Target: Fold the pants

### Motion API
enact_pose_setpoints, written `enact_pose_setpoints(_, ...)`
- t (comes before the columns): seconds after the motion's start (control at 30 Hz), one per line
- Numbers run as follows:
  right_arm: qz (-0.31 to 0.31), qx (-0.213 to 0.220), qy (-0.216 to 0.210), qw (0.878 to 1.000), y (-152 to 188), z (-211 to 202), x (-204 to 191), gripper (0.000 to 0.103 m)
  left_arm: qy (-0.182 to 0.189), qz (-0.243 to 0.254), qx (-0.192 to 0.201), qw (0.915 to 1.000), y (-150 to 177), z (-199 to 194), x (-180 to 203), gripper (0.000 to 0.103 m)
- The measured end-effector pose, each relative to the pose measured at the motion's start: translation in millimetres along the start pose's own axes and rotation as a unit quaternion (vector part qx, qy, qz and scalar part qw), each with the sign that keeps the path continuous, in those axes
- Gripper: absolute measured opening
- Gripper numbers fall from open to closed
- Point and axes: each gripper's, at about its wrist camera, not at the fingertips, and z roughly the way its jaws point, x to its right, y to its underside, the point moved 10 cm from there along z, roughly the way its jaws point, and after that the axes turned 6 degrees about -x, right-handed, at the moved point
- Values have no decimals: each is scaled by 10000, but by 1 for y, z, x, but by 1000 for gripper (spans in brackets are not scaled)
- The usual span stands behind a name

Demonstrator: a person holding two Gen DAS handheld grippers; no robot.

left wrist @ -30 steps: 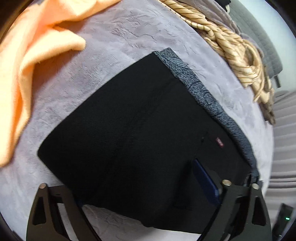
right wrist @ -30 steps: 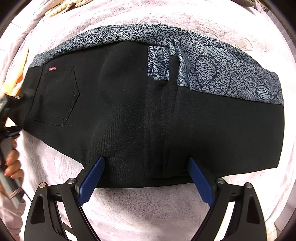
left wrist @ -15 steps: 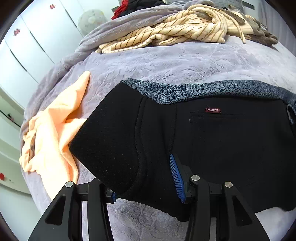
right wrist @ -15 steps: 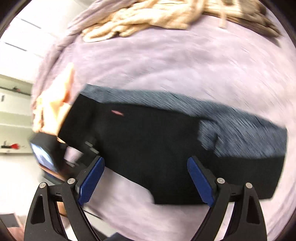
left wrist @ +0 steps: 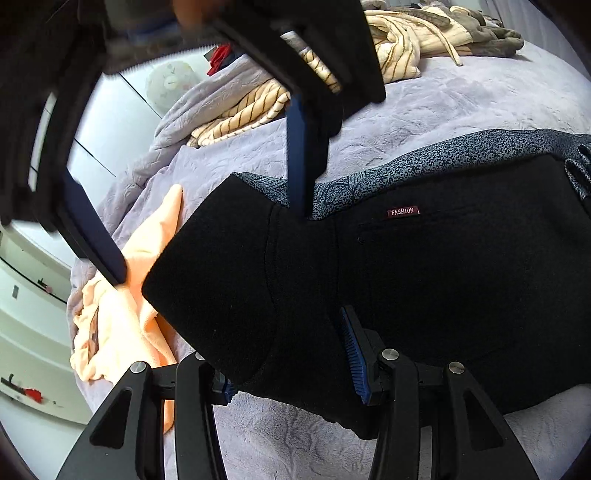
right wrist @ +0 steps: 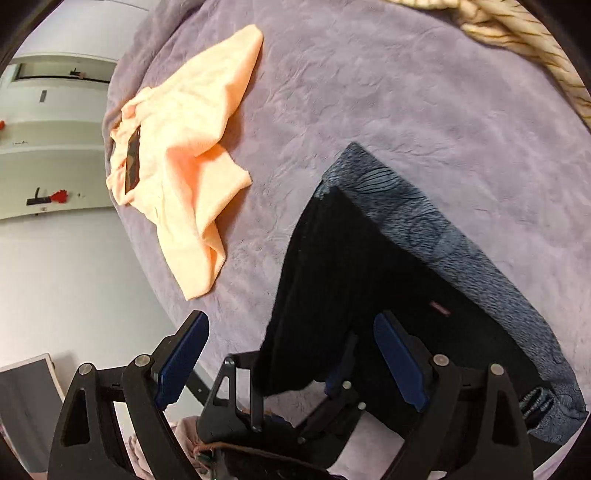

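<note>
Black pants (left wrist: 424, 288) with a blue-grey patterned waistband (left wrist: 461, 151) and a small red label lie folded on the lavender bed cover (left wrist: 461, 96). My left gripper (left wrist: 290, 373) is shut on the pants' thick left end, with black cloth pinched between the blue pads. My right gripper (left wrist: 199, 206) hangs above that end, open, nothing between its fingers (left wrist: 304, 166). In the right wrist view the right gripper (right wrist: 291, 360) stands open directly over the left gripper (right wrist: 291, 380) and the pants (right wrist: 369, 273). A bit of a hand shows at the bottom.
An orange garment (right wrist: 184, 147) lies crumpled on the bed left of the pants, near the bed's edge. A cream striped garment (left wrist: 258, 107) and a grey-brown one (left wrist: 480, 33) are piled at the far side. White floor and cabinets (right wrist: 55, 122) lie beyond the edge.
My left gripper rolled and closed on the pants' left end. My right gripper left the pants' near edge and swung left, still open, to hang over the left gripper.
</note>
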Motion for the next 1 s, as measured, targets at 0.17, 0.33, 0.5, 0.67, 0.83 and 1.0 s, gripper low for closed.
enact_pose_setpoints(0.17,127,-383,222,9989,4,28,19,33,104,32,67,9999,-2,-7,0,48)
enact_pose_setpoints(0.33,-16,10,-161,9999,21,0,25,20,129,210,434,9988,-14,-47,6,48)
enact_pose_setpoints(0.5,8,567,-782,9953,51,-49,36,20,272,312,933,9948,-42,-101,15,48)
enact_pose_setpoints(0.67,150,1320,-1480,9800,98,-110,64,20,588,529,1542,9849,-71,-162,45,48)
enact_pose_setpoints(0.83,449,2063,-1834,9601,159,-162,111,20,1165,943,2052,9672,-93,-225,107,48)
enact_pose_setpoints(1.0,981,2660,-1817,9416,236,-194,188,20,1682,1518,2239,9479,-93,-264,187,48)
